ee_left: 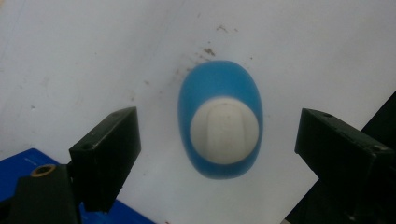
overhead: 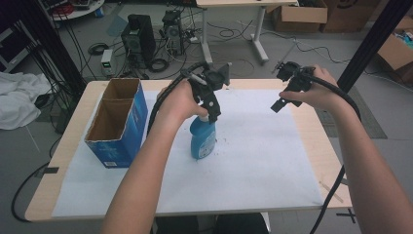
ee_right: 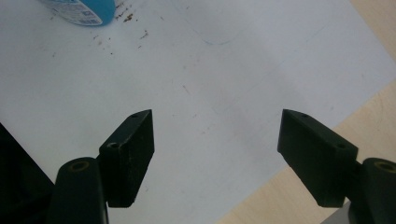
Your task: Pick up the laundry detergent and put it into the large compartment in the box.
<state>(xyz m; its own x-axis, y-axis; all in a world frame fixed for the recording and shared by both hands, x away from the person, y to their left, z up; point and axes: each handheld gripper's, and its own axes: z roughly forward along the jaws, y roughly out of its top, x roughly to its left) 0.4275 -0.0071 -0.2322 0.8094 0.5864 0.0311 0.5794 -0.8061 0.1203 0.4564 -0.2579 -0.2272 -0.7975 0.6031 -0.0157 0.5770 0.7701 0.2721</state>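
Seen in the high view: a blue bottle (overhead: 202,140) standing upright on the white paper (overhead: 253,161), directly under the left gripper (overhead: 213,116), whose jaws point down at its top. Just off to that gripper's left, an open blue box (overhead: 118,124) on the same paper. Held well away to the other side and higher up, the right gripper (overhead: 278,105), with nothing below it but bare paper.

Looking straight down along the left gripper (ee_left: 215,140) in its own view: the bottle (ee_left: 220,119) end-on, a white cap ringed by the blue oval body, sitting between the two jaws. Jaws spread wide, a clear gap on each side of the bottle, no contact. Long axis vertical, cap pointing up into the gripper; oval cross-section lying roughly crosswise to the line between the jaws. Brown specks on the paper (ee_left: 93,56) just beyond the bottle. A corner of the blue box (ee_left: 28,161) behind the left-hand jaw.

From the right gripper (ee_right: 215,140) view: jaws likewise wide apart, holding nothing, only paper (ee_right: 210,84) between them. Far ahead at the top edge, the labelled base of the bottle (ee_right: 81,9), with the same brown specks beside it. Bare wooden table (ee_right: 369,102) past the paper's edge near the right-hand jaw.
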